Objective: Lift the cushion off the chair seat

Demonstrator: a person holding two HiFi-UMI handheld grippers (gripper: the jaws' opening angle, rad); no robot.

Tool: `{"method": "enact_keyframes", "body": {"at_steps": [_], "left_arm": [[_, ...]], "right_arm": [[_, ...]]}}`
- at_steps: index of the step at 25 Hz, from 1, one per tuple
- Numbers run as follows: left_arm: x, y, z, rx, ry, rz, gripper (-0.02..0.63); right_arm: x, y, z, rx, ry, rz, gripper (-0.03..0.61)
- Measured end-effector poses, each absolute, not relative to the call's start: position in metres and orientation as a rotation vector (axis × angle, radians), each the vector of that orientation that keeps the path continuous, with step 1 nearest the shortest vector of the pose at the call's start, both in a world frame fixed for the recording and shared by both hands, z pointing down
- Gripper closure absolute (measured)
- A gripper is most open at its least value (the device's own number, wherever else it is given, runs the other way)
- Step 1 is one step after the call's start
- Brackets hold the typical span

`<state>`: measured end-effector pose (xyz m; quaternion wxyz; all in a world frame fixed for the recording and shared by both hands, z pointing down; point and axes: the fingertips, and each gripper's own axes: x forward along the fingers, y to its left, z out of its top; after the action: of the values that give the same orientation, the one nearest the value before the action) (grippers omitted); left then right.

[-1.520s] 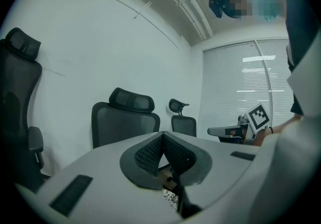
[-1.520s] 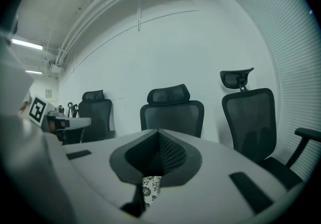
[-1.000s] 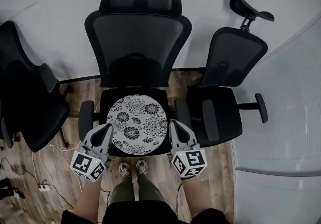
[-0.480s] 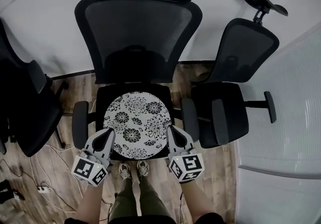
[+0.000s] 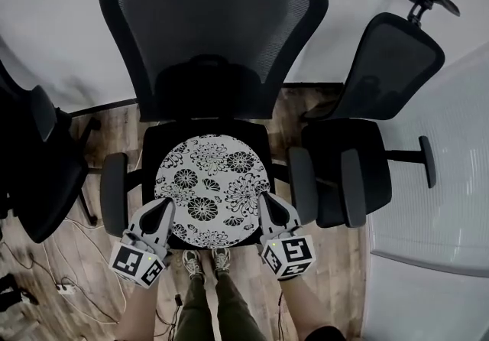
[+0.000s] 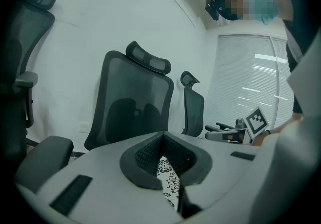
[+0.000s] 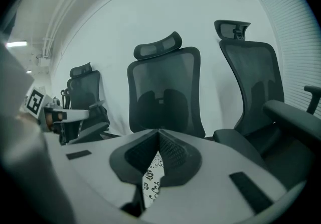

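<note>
A round white cushion with a black flower print lies flat on the seat of the black mesh office chair. My left gripper is at the cushion's front left rim, and my right gripper at its front right rim. Both point toward the chair back with jaws shut and empty. Whether the tips touch the cushion I cannot tell. In the left gripper view the closed tips sit over a strip of the cushion. The right gripper view shows the same: closed tips over the print.
The chair's armrests flank the seat just outside each gripper. A second black chair stands close on the right and another on the left. Cables and a power strip lie on the wooden floor. The person's feet stand below the seat.
Both grippers have sunk toward the seat and now sit at the cushion's front rim. The head camera has come closer, so the chair looks larger. Jaws stayed shut.
</note>
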<state>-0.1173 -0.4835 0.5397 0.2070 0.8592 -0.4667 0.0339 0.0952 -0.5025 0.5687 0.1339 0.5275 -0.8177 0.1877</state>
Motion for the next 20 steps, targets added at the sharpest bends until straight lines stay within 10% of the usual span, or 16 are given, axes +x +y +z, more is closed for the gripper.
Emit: {"method": "enact_keyframes", "body": {"at_steps": [20], "left_arm": [[-0.115, -0.482, 0.667, 2.289, -1.291, 0.19, 0.603]], "right_arm": [[0.107, -0.495, 0.709, 1.457, -2.214, 0.58, 0.561]]}}
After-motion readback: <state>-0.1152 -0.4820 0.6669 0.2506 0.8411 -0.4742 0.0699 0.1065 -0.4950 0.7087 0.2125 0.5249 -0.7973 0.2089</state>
